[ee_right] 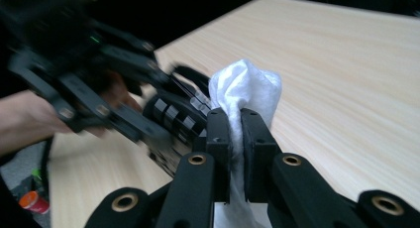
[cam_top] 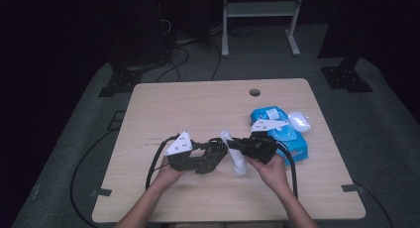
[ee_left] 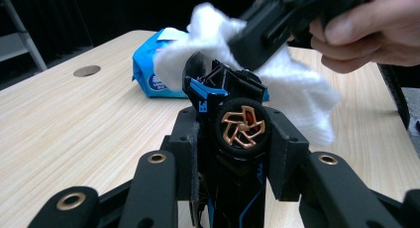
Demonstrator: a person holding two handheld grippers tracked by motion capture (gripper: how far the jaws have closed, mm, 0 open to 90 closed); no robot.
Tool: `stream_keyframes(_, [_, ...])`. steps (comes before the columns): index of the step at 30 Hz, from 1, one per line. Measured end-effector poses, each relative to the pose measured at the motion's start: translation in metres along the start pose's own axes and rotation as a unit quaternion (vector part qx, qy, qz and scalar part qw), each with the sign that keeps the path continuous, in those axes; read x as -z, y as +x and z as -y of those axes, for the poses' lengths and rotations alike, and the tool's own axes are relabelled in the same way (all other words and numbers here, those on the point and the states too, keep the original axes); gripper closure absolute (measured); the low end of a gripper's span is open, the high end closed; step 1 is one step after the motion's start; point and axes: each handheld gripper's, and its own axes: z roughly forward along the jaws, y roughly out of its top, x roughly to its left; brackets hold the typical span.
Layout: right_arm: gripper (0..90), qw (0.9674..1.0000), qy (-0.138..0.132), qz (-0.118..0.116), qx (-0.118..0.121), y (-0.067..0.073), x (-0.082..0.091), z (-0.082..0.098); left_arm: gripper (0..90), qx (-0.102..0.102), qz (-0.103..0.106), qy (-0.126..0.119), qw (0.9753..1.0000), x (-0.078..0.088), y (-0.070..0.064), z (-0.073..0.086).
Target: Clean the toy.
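White wipe (ee_right: pixel 245 86) pinched in right gripper (ee_right: pixel 235 124) rubs the toy car (ee_left: pixel 233 124) clamped in left gripper (ee_left: pixel 233 139), frame centre. Wiping step; next, I judge, sweep uncleaned bodywork.

left half of table (cam_top: pixel 163 109) bare, open for passage; wipes pack (cam_top: pixel 292 139) blocks right side.
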Motion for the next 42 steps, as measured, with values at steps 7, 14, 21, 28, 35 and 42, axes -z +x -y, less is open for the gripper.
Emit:
stream_keyframes(7, [83.3, 0.9999, -0.009, -0.004, 0.006, 0.006, -0.001, -0.005, 62.5, 0.000, 0.001, 0.001, 1.0000, -0.002, -0.001, 0.000])
stream_keyframes(14, [83.3, 0.9981, -0.003, -0.033, 0.053, 0.034, -0.014, -0.024, 62.5, -0.002, 0.005, 0.003, 1.0000, -0.003, -0.003, -0.001])
stream_keyframes(21, [83.2, 0.9992, -0.004, -0.013, 0.037, 0.022, -0.008, -0.019, 62.5, 0.001, 0.002, 0.000, 1.0000, -0.001, -0.001, 0.000])
stream_keyframes(28, [83.2, 0.9999, 0.000, 0.002, 0.012, 0.005, -0.001, -0.004, 62.5, -0.001, 0.002, 0.002, 1.0000, -0.002, -0.001, -0.001])
stream_keyframes(35, [83.2, 0.9999, 0.009, 0.014, 0.002, -0.003, 0.003, 0.007, 62.5, 0.000, 0.003, 0.001, 1.0000, -0.003, -0.001, 0.000])
stream_keyframes(42, [83.2, 0.9999, -0.001, 0.005, 0.015, 0.006, 0.003, -0.001, 62.5, 0.001, 0.003, 0.000, 1.0000, -0.003, -0.001, -0.001])
